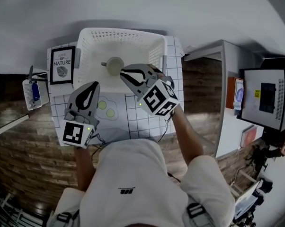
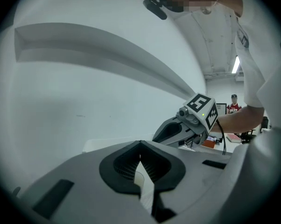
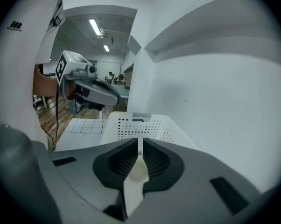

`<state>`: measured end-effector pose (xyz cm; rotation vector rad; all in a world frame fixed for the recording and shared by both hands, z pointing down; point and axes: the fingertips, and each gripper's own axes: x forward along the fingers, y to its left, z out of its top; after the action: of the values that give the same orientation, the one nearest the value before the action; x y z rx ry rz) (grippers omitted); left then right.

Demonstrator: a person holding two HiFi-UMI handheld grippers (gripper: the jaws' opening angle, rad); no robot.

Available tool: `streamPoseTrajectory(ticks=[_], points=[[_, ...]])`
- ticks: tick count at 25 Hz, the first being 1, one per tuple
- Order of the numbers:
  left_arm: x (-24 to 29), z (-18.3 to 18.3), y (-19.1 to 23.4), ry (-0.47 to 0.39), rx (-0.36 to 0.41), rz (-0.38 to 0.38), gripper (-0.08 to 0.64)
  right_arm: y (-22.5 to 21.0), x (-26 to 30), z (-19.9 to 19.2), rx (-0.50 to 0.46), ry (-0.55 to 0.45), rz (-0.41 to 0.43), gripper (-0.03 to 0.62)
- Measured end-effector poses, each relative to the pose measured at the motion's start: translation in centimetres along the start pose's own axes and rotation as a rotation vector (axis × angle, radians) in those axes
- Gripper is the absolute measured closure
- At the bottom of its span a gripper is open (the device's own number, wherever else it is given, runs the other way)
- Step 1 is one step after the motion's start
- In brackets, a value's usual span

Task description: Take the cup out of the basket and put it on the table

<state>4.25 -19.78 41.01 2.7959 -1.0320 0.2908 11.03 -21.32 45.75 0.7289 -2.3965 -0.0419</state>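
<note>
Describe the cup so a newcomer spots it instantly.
On the white gridded table stands a white perforated basket. The cup sits on its floor, near the middle: pale, round, small handle pointing left, the only thing visible inside.

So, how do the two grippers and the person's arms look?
The left gripper and right gripper are grey tapered shells with black ribbed pads. Each carries a white cube with black square markers and a green light. Thin black cables hang from them. The person wears a white short-sleeved shirt.

Framed black-and-white print, small white caddy at left, monitor far right, wood-plank floor.
</note>
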Motion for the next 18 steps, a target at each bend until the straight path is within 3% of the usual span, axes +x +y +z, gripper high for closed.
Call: streamPoseTrajectory(ticks=[9,18], points=[[0.8,-0.3,1.1,0.017,-0.011,0.014,0.551,0.2,5.1,-4.2,-0.216,0.209,0.190,0.567],[1.8,-0.5,0.9,0.023,-0.011,-0.001,0.551,1.6,8.4,-9.5,-0.395,0.404,0.364,0.499]])
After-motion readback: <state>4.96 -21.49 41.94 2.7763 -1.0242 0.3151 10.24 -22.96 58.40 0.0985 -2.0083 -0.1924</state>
